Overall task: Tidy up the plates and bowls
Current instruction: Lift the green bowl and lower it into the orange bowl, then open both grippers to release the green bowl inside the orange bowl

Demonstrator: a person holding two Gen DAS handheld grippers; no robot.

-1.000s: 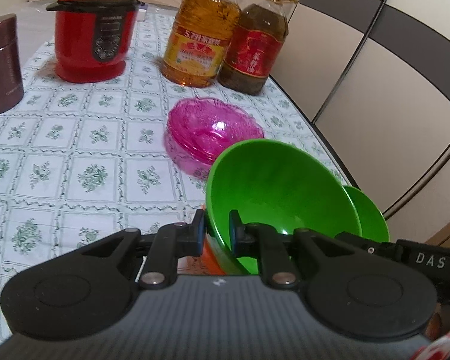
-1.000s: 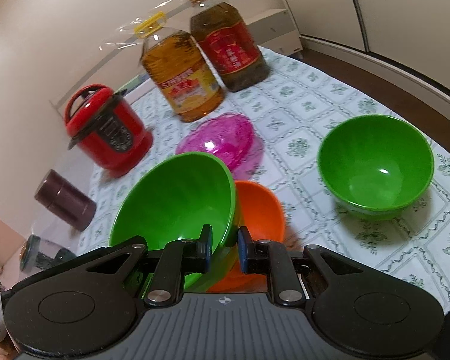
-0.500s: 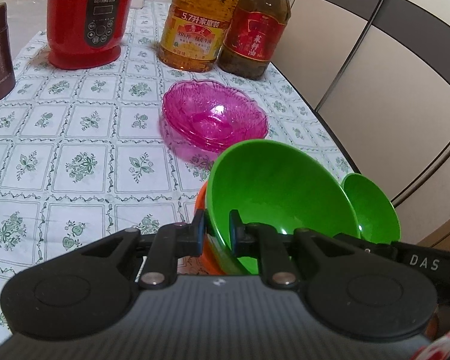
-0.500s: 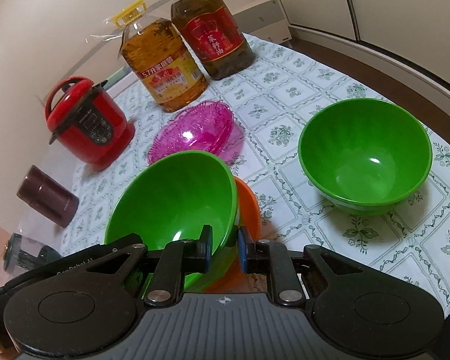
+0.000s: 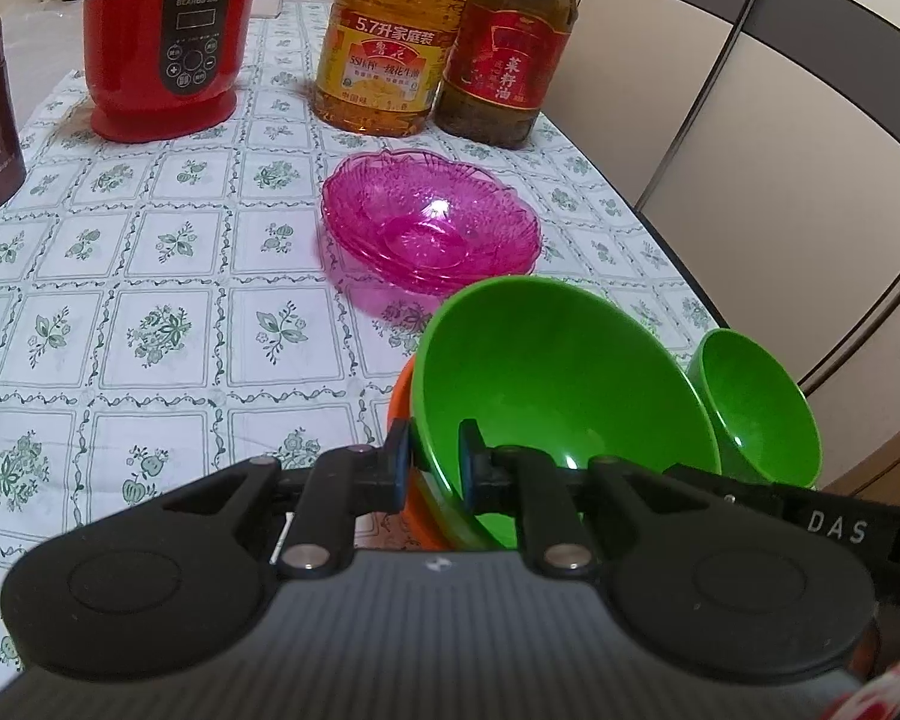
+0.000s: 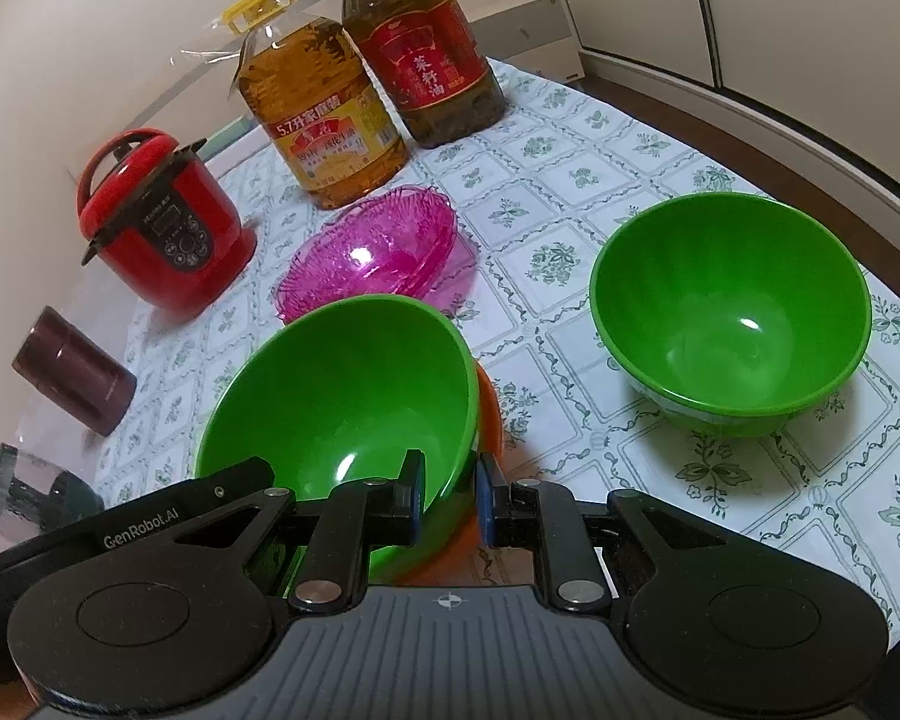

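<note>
Left gripper (image 5: 431, 461) and right gripper (image 6: 448, 501) both clamp my tilted green bowl (image 6: 336, 414), half-nested in the orange bowl (image 5: 403, 420) at near centre; next, I'd level and seat it, then fetch the second green bowl (image 6: 731, 324), right.

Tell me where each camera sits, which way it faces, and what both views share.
Left wrist: on the left gripper, facing across the table toward the red cooker; its fingers clamp the held green bowl.
Right wrist: on the right gripper, facing the oil bottles; it clamps the same bowl's opposite rim.
Shared: held green bowl, orange bowl, pink dish, second green bowl.
</note>
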